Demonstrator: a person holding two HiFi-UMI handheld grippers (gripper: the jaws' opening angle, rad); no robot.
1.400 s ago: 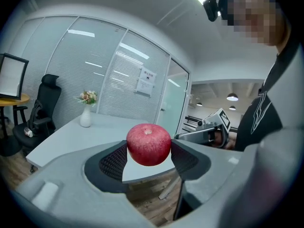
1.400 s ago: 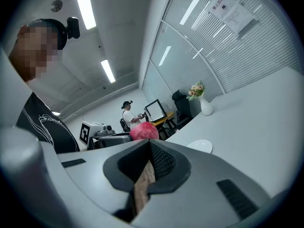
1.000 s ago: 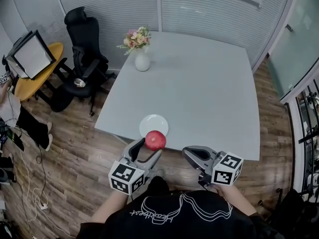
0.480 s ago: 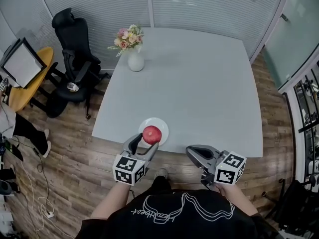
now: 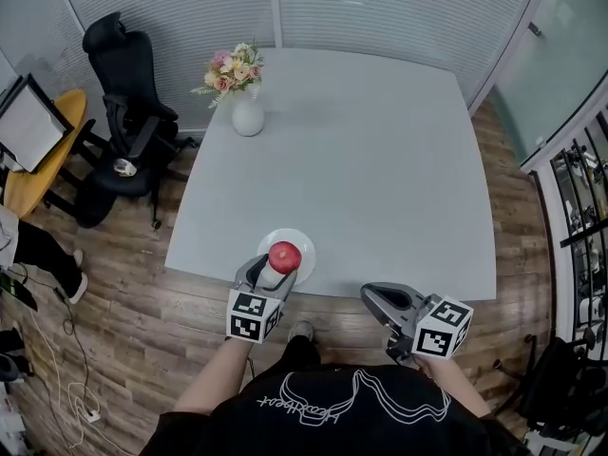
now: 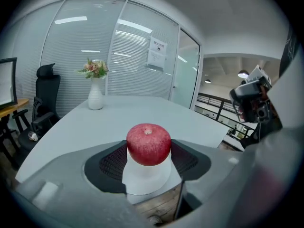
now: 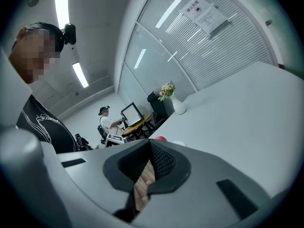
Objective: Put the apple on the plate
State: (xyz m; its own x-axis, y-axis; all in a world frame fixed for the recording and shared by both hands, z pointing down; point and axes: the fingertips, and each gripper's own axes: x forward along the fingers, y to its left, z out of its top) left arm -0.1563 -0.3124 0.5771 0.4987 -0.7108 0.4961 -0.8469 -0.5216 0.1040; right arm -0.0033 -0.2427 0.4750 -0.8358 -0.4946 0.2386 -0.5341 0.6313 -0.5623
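A red apple (image 5: 284,256) sits between the pads of my left gripper (image 5: 275,272), which is shut on it. The apple (image 6: 148,144) hangs directly over a small white plate (image 5: 303,241) at the near edge of the grey table (image 5: 380,160). In the left gripper view the plate (image 6: 147,182) shows just beneath the fruit; I cannot tell whether they touch. My right gripper (image 5: 373,294) hovers off the table's near edge to the right, shut and empty, as the right gripper view (image 7: 149,167) also shows.
A white vase of flowers (image 5: 247,112) stands at the table's far left corner. A black office chair (image 5: 119,84) and a yellow side table with a monitor (image 5: 28,126) are left of the table. A railing (image 5: 579,217) runs along the right.
My left gripper carried the apple forward and down, from short of the table's edge to over the plate. The right gripper has hardly shifted.
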